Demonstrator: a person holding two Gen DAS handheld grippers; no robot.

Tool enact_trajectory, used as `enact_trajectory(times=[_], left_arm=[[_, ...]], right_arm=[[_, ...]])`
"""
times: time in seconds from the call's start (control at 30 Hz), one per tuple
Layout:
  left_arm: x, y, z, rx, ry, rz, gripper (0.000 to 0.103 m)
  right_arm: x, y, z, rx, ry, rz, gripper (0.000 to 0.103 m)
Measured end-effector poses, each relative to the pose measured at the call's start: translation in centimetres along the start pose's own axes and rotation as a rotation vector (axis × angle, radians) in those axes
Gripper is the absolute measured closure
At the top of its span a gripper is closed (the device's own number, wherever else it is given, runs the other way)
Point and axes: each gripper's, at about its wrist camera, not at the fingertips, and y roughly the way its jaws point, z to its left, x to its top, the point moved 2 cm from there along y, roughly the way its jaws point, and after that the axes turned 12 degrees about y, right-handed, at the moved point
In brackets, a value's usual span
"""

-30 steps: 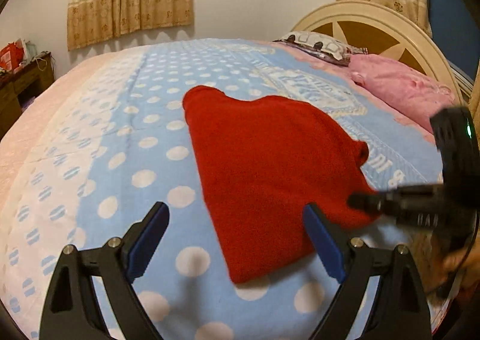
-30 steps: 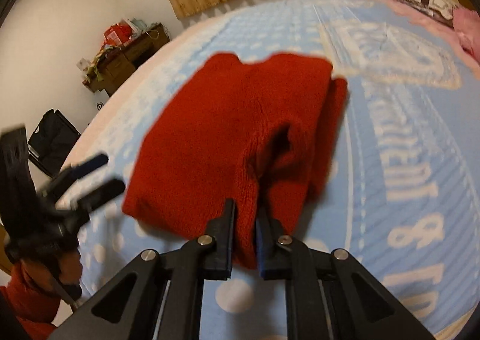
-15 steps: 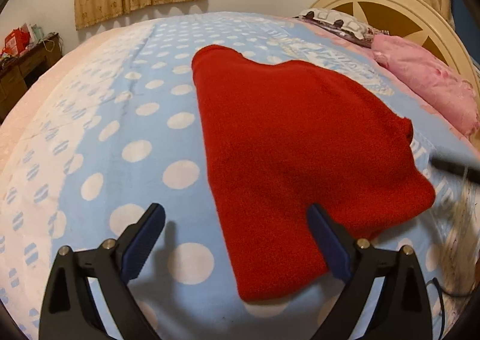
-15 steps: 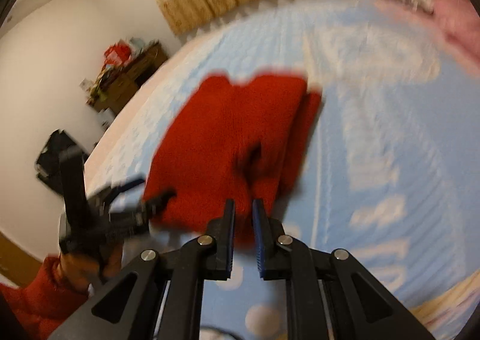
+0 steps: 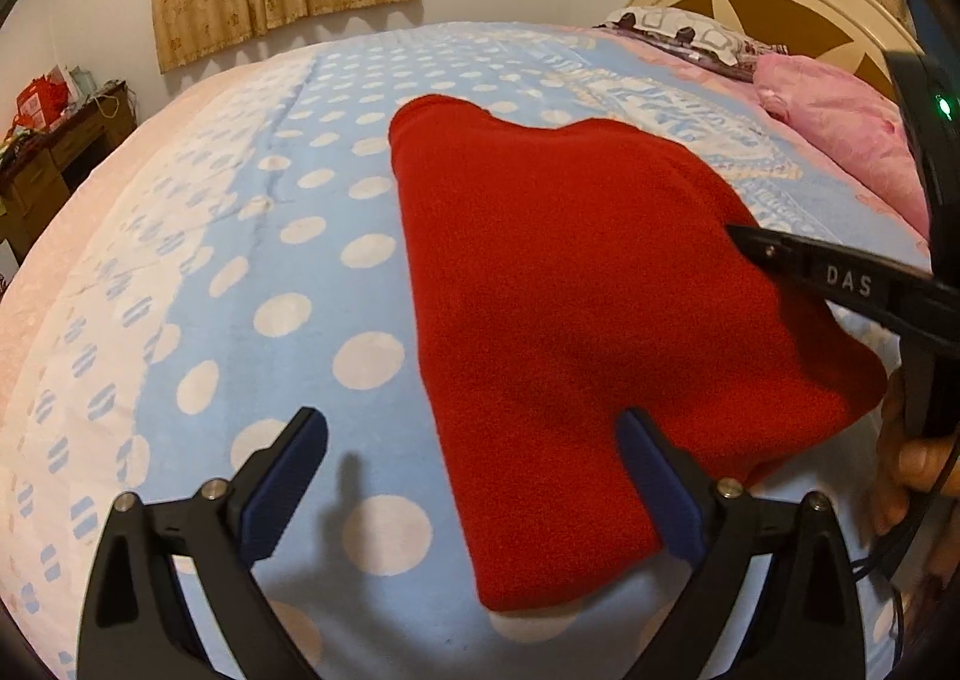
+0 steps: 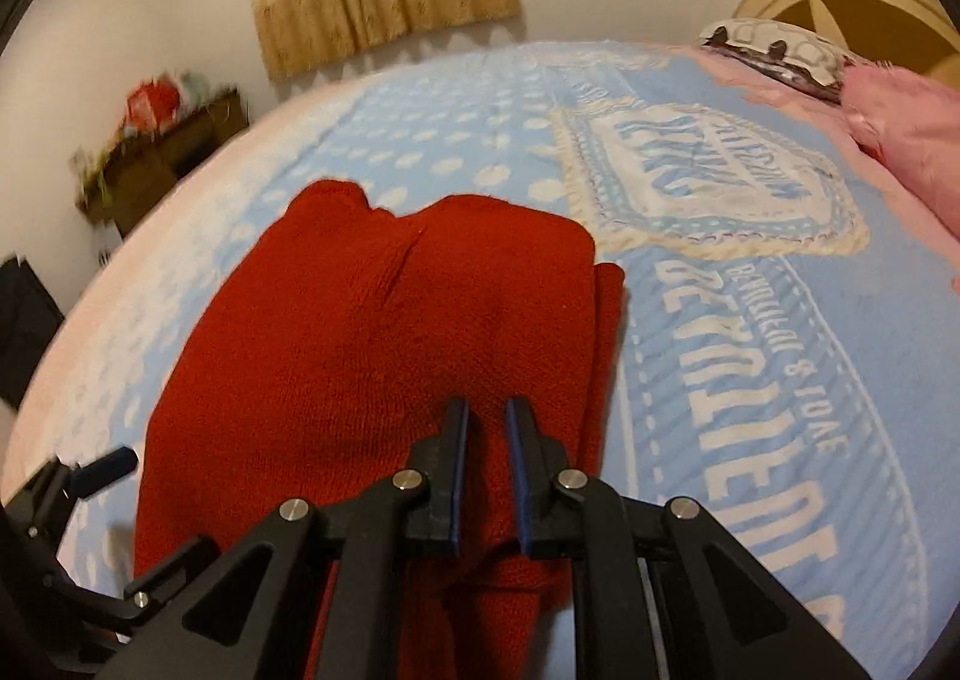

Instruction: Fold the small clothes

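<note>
left wrist view: our left gripper (image 5: 471, 479) is spread wide over the polka-dot blanket (image 5: 288, 260), holding nothing, one finger (image 5: 657, 491) over the near edge of the folded red knit garment (image 5: 576, 284). our right gripper (image 6: 486, 467), nearly closed, pinches a fold of the garment (image 6: 360, 356).

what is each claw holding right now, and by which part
The right claw is nearly shut, pinching the red knit garment at its near edge, a fold of cloth between the fingers. The left claw is wide open and holds nothing.
</note>
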Motion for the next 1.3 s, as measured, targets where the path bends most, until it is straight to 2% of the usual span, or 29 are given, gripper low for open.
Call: enact_trajectory(times=[0.33,0.47,0.5,0.53,0.57,0.6,0.67,0.73,0.8,0.97,1.07,1.13,1.2,1.3], left_arm=[[-0.2,0.1,0.3,-0.001,-0.038,0.025,0.0],[-0.4,-0.6,0.4,0.011,-0.02,0.014,0.0],[-0.4,-0.8,0.5,0.013,-0.02,0.011,0.0],[-0.5,-0.9,0.6,0.013,-0.022,0.009,0.0],[-0.5,-0.9,0.6,0.012,-0.024,0.007,0.0],[-0.4,-1.0,0.7,0.011,-0.027,0.005,0.0],[-0.4,-1.2,0.9,0.012,-0.035,-0.003,0.0],[-0.2,-1.4,0.9,0.014,-0.037,-0.014,0.0],[-0.1,-1.6,1.0,0.027,-0.029,-0.026,0.0],[0.9,-3.4,1.9,0.099,-0.002,-0.112,0.0],[1.6,-3.3,2.4,0.113,0.006,-0.116,0.0],[1.9,-2.9,2.5,0.124,0.007,-0.108,0.0],[2.0,-2.8,2.5,0.12,0.003,-0.106,0.0],[2.0,-2.5,2.2,0.091,0.001,-0.099,0.001]], right_arm=[[-0.6,-0.5,0.6,-0.028,-0.015,-0.04,0.089],[-0.6,-1.8,-1.0,0.065,0.083,-0.011,0.084],[-0.6,-2.2,-1.4,0.078,0.11,-0.004,0.081],[-0.6,-2.7,-1.8,0.085,0.139,0.003,0.067],[-0.7,-3.2,-2.0,0.093,0.156,0.003,0.043],[-0.7,-4.0,-2.2,0.115,0.171,-0.018,0.036],[-0.9,-5.9,-2.0,0.141,0.162,-0.09,0.035],[-0.7,-7.3,-1.7,0.121,0.135,-0.144,0.035],[-0.3,-8.7,-1.2,0.079,0.094,-0.206,0.035],[0.9,-13.2,0.5,0.009,-0.083,-0.384,0.035],[1.9,-15.0,1.4,-0.061,-0.192,-0.475,0.035],[2.3,-15.4,1.6,-0.095,-0.227,-0.502,0.035],[2.8,-15.1,1.3,-0.096,-0.22,-0.487,0.035],[2.9,-13.1,0.0,-0.026,-0.113,-0.379,0.035]])
